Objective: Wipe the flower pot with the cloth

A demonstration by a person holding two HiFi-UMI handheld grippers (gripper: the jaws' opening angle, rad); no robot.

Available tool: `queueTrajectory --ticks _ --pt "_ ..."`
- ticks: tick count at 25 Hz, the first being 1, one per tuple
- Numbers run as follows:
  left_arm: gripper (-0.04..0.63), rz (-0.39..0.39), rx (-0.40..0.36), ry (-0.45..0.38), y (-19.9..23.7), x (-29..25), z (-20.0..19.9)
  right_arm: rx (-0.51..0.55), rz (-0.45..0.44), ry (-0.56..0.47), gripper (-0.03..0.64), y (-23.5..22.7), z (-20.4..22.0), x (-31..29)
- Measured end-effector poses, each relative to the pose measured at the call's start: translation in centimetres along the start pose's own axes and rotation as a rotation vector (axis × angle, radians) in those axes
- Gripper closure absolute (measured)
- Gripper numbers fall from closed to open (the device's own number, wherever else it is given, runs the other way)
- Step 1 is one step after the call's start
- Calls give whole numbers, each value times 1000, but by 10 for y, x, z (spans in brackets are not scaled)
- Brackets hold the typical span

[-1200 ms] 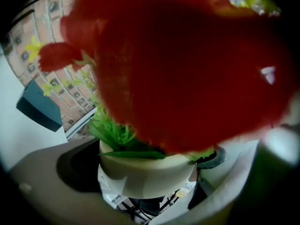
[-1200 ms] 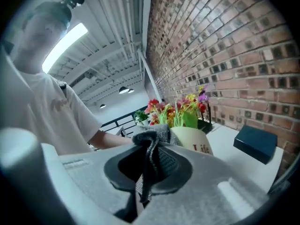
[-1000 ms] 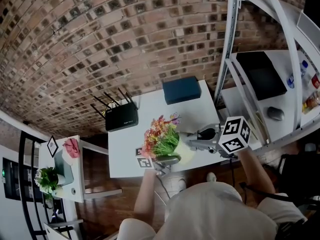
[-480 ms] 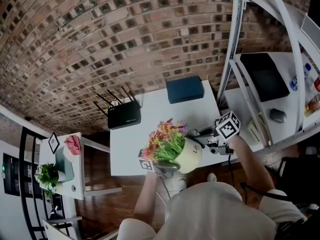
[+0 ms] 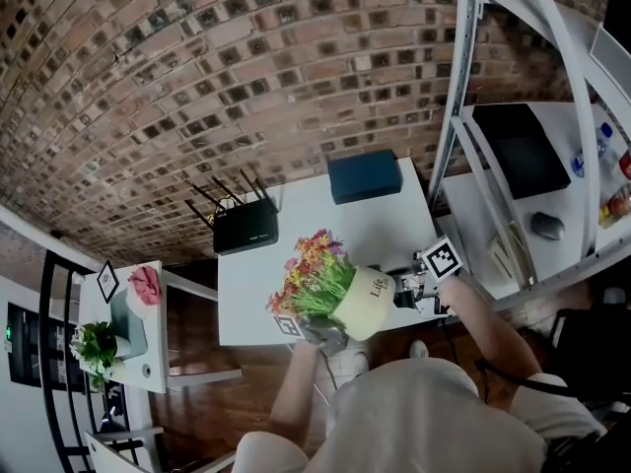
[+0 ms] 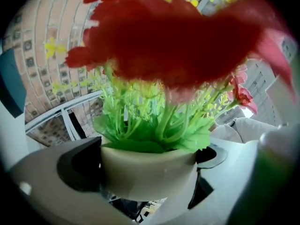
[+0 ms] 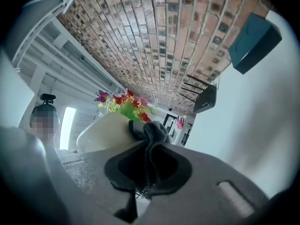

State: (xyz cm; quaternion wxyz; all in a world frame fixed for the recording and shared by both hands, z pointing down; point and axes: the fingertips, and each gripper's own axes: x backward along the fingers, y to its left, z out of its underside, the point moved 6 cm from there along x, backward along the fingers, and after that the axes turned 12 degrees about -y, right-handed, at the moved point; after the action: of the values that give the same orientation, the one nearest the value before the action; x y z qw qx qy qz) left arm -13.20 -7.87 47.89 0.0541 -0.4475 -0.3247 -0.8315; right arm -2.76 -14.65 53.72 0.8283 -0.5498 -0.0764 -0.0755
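Jaws of the left gripper (image 6: 144,167) are closed on the flower pot (image 6: 151,177), one on each side of its cream wall just under the rim. The pot is held in the air over the near edge of the desk (image 5: 296,227) and is tilted, so that its flowers (image 5: 311,264) point to the left and its base to the right. Dark lettering can be seen on the side of the pot in the head view, but it is too small to be read fully. Green stems and red, pink and yellow blossoms fill the upper part of the left gripper view.

On the right gripper (image 7: 147,165) the jaws are pressed together on a dark grey cloth (image 7: 151,134), which is bunched and stands out past the tips. In the right gripper view the cloth is seen lying against the wall of the pot. In the head view this gripper is found just beside the base of the pot, with its marker cube (image 5: 443,260) turned upward.

Farther back on the white desk a black router (image 5: 245,231) with antennas and a dark teal box (image 5: 365,176) are placed, well apart from the pot. A brick wall (image 5: 197,77) is seen behind the desk, and a white shelf frame (image 5: 455,97) stands at the right.
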Motion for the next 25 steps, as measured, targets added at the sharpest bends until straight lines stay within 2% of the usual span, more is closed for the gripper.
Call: queueTrajectory --ticks 3,7,14,18,21,25 --pt "-35 11 -20 -30 -4 -11 -4 -21 -18 -27 615 -2 9 0" --pt "-35 -36 -61 -82 4 -5 -14 -10 -38 -73 615 0 18 2" --pt "-35 -151 -133 -163 19 3 -31 135 45 16 615 17 37 -17" --pt "-35 -210 -155 -193 28 9 -35 194 17 83 615 37 53 -31" --pt "-35 -236 -160 -190 33 14 -35 283 15 112 615 57 55 -37" --pt "-35 -276 -161 -185 38 24 -35 477 64 182 615 85 49 -34"
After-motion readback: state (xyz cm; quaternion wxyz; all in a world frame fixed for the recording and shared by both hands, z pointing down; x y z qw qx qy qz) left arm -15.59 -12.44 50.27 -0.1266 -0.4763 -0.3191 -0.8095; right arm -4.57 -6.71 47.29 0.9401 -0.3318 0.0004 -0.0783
